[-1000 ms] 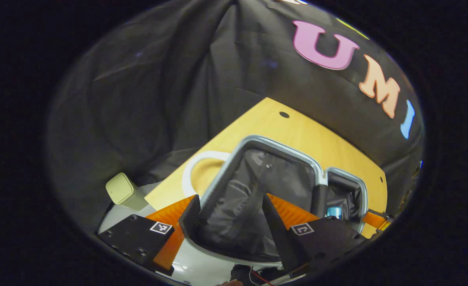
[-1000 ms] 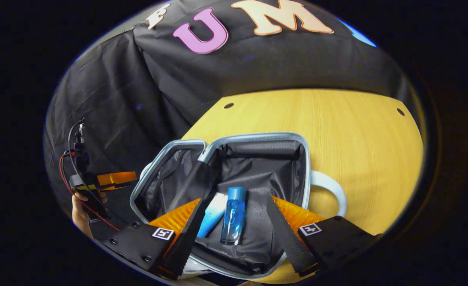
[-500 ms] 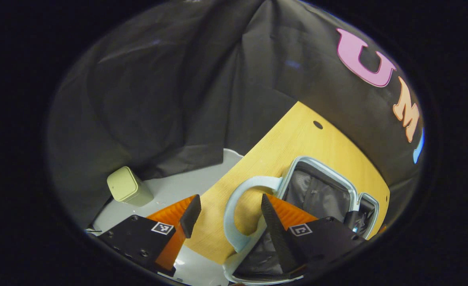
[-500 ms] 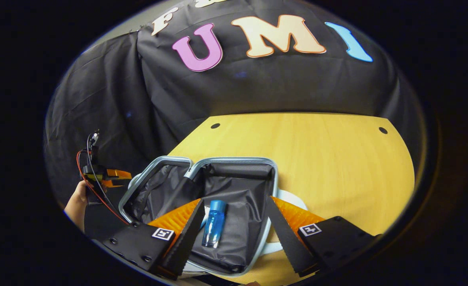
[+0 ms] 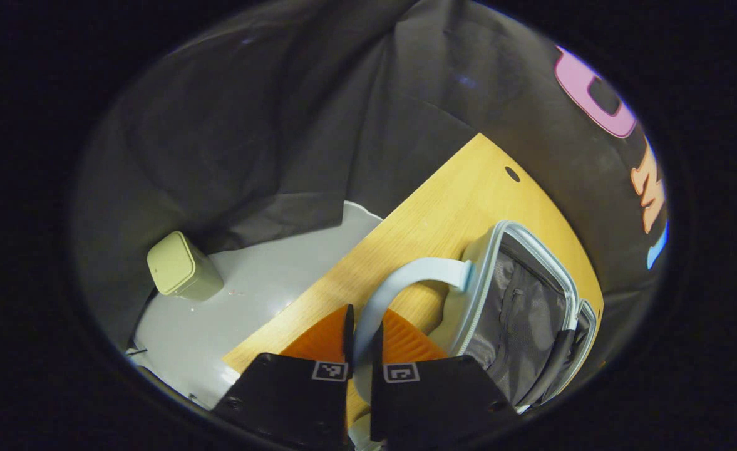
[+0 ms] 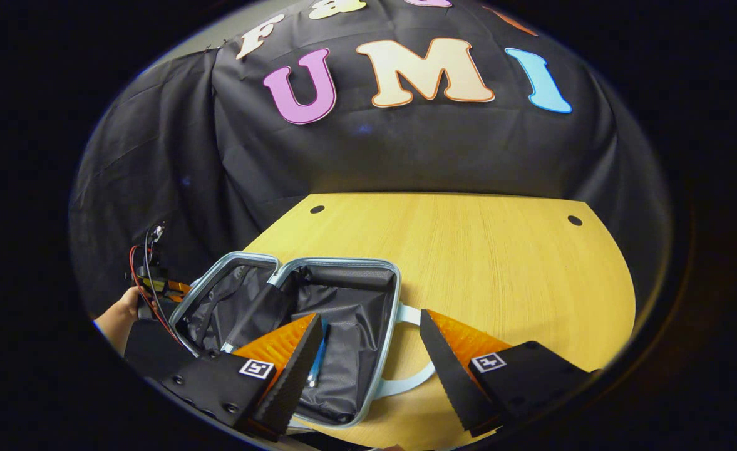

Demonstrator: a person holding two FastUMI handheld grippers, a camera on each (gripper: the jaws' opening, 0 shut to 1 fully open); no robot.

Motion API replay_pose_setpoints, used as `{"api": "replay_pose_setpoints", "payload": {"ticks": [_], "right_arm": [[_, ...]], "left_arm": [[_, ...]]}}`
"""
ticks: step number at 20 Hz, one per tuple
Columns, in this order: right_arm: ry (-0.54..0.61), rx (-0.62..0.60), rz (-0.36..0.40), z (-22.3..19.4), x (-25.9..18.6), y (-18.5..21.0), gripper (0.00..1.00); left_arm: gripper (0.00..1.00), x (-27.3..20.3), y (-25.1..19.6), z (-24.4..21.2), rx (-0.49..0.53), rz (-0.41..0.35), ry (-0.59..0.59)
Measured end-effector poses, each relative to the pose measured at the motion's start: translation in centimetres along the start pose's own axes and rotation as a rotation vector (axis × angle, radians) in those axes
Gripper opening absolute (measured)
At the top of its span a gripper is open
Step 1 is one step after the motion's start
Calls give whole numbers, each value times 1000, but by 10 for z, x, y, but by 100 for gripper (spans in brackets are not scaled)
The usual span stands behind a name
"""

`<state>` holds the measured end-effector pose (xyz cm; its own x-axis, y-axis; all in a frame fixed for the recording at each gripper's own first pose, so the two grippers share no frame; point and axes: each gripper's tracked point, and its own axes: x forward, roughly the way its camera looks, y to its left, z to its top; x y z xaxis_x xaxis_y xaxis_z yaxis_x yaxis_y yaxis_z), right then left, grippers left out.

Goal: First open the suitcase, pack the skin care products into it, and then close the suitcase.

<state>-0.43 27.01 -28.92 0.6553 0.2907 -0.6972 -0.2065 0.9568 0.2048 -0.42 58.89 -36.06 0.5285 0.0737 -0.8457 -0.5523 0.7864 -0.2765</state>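
The left gripper [image 5: 362,341] has drawn its fingers together around the pale blue handle [image 5: 406,275] of the suitcase [image 5: 518,313]; half a second ago they stood wide apart with the handle loop between them, and a second ago they straddled the open lid itself. Both fingers now press on the band of the handle near its lower end, so the gripper is clenched on it. In the left gripper view the handle arches up from the fingers to the lid's grey-rimmed edge, and the lid half of the case stands tilted up off the wooden table [image 5: 431,213], its dark lining facing right. Beyond the table's left edge lie a grey floor [image 5: 249,294] and a small pale green bin [image 5: 180,272].

The right gripper [image 6: 368,369] hangs released, fingers wide apart, above the near edge of the table. It has pulled back: a second ago its fingers framed the blue bottle [image 6: 317,360] inside the case, and now only a sliver of that bottle shows beside the left finger, lying in the right-hand half of the suitcase [image 6: 343,313]. The second handle [image 6: 409,369] shows between the fingers. At the table's left edge a hand [image 6: 121,313] holds the other gripper.
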Motion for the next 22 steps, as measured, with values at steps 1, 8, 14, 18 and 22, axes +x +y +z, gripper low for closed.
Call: {"api": "replay_pose_setpoints", "payload": {"ticks": [1,8,14,18,22], "right_arm": [[-4,-5,3,1,-2,-2,98],[-38,-9,80,3,-15,-3,94],[-111,-4,120,16,-36,-15,98],[-109,-8,155,9,-50,-26,94],[-126,1,172,10,-66,-43,98]], "left_arm": [[4,-5,-4,4,28,-7,-22],[2,-76,-42,42,158,31,-178],[0,-155,-121,60,351,2,-367],[0,-194,-180,53,429,-28,-409],[0,-219,-230,35,455,-89,-432]]}}
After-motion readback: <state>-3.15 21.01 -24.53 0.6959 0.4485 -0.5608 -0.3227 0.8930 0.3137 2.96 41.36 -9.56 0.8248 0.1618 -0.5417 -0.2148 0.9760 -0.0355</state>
